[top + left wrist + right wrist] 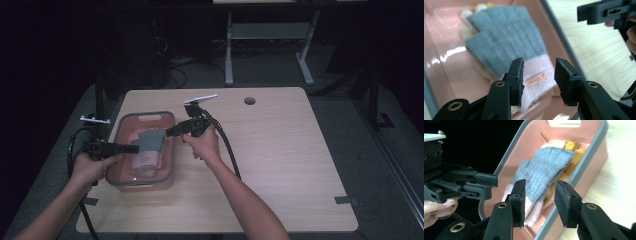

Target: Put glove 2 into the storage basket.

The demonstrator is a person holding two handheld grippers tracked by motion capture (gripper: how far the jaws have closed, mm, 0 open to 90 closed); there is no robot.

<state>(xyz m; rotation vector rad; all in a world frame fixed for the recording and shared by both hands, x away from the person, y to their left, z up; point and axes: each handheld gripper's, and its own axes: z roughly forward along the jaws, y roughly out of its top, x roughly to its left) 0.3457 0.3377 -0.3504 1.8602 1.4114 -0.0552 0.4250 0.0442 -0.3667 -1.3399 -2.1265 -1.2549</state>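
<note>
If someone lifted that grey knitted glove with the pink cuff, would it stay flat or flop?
The grey knitted glove with the pink cuff would probably droop: it is soft knit, draped over another glove. It looks light. Its fuzzy surface likely grips rather than slips.

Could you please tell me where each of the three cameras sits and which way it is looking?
High view: above the person's side of the table, looking forward and down; both forearms, the left gripper and the right gripper show.
Left gripper view: rides the left gripper, looking into the pink bin at the grey glove; the other gripper sits top right.
Right gripper view: rides the right gripper, facing the bin; the left gripper and fingers show.
All three views share the bin and glove.
</note>
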